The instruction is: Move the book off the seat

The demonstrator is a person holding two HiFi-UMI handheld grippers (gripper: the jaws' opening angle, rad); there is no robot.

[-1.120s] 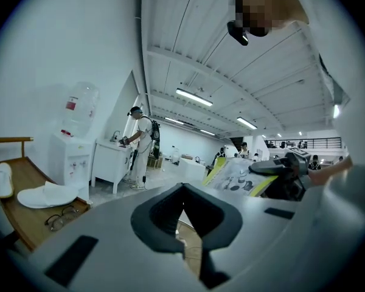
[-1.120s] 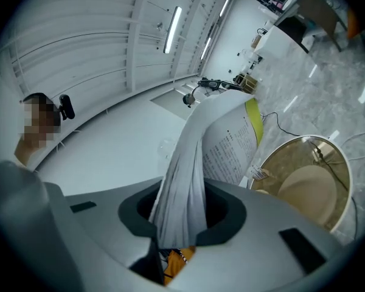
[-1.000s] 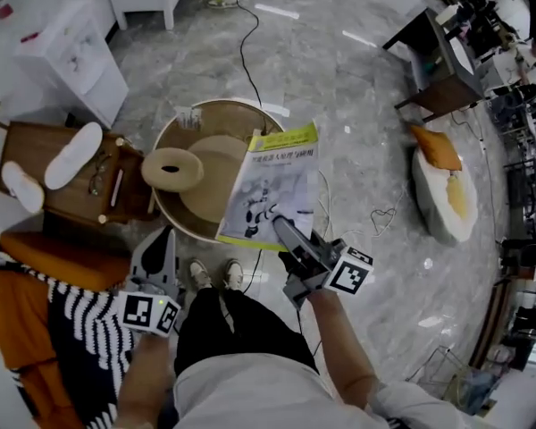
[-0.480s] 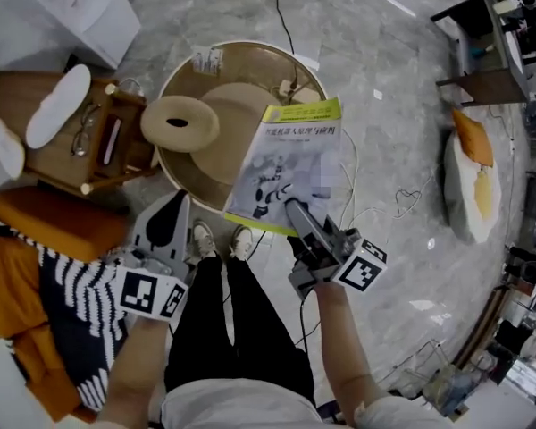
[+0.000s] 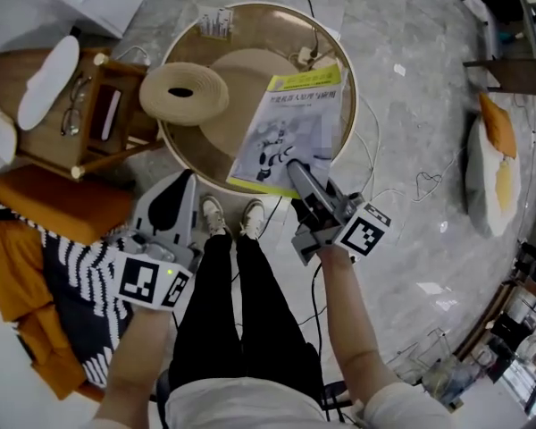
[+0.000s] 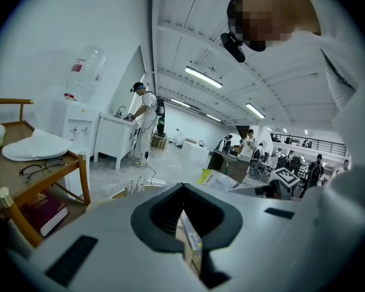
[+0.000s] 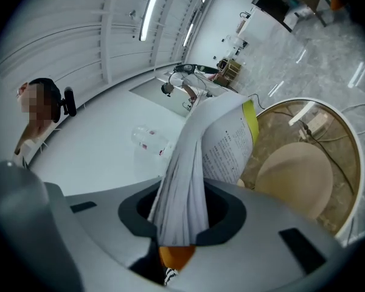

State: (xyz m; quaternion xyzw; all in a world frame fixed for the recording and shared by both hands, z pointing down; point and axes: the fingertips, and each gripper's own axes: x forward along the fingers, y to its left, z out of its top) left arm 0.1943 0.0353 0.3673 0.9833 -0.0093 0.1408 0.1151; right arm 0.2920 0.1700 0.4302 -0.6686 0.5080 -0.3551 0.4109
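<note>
A book (image 5: pixel 290 125) with a yellow-green border and a white printed cover hangs over the right half of the round tan seat (image 5: pixel 241 79). My right gripper (image 5: pixel 295 168) is shut on its lower edge. In the right gripper view the pages (image 7: pixel 222 142) fan up from between the jaws, with the seat's cushion (image 7: pixel 292 181) beyond. My left gripper (image 5: pixel 180 186) is near the seat's front rim beside my shoes, jaws together and nothing in them. The book (image 6: pixel 216 178) shows faintly past it in the left gripper view.
A ring-shaped cushion (image 5: pixel 183 92) lies on the seat's left. A wooden side table (image 5: pixel 36 141) holds glasses and white slippers. An orange cushion (image 5: pixel 54 208) and a striped cloth (image 5: pixel 80 311) lie at the left. Cables (image 5: pixel 375 150) cross the floor at the right.
Both grippers have sunk lower. The book, still in the right gripper, has come down and now lies further over the seat's right side.
</note>
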